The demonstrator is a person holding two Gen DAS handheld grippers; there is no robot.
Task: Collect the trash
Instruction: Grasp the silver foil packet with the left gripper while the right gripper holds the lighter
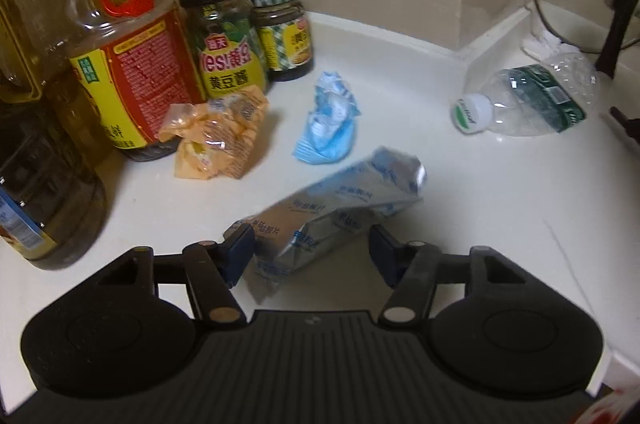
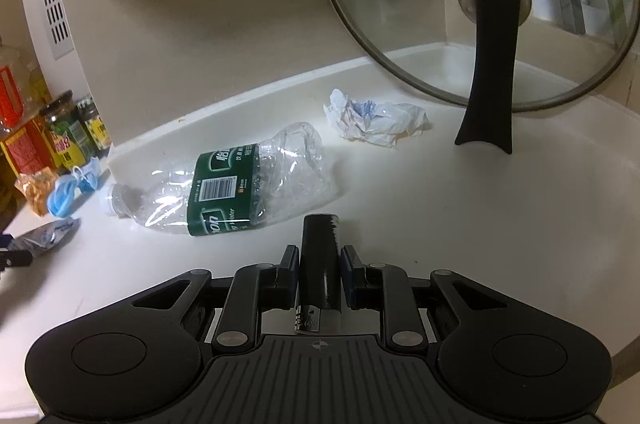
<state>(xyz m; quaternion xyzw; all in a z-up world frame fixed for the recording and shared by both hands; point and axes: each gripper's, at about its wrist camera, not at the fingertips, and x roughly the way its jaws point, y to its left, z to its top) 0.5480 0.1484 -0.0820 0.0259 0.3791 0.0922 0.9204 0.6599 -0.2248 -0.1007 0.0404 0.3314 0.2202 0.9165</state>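
Observation:
A silver-and-blue foil packet (image 1: 320,216) lies slanted on the white counter (image 1: 460,204), its lower half between the fingers of my left gripper (image 1: 312,248). The jaws stand wide, and the pads do not visibly press on it. My right gripper (image 2: 320,260) is shut on a small black cylinder (image 2: 320,252) with a silver end, held just above the counter. A crushed clear bottle (image 2: 240,180) with a green label lies right ahead of it. More trash lies about: a blue face mask (image 1: 328,120), an orange wrapper (image 1: 218,140) and a crumpled white wrapper (image 2: 372,122).
Oil bottles (image 1: 120,44) and two sauce jars (image 1: 228,40) crowd the left wall. A glass pot lid (image 2: 440,24) with a black handle (image 2: 490,76) leans in the right corner. The crushed bottle (image 1: 528,100) lies to the right of the foil packet.

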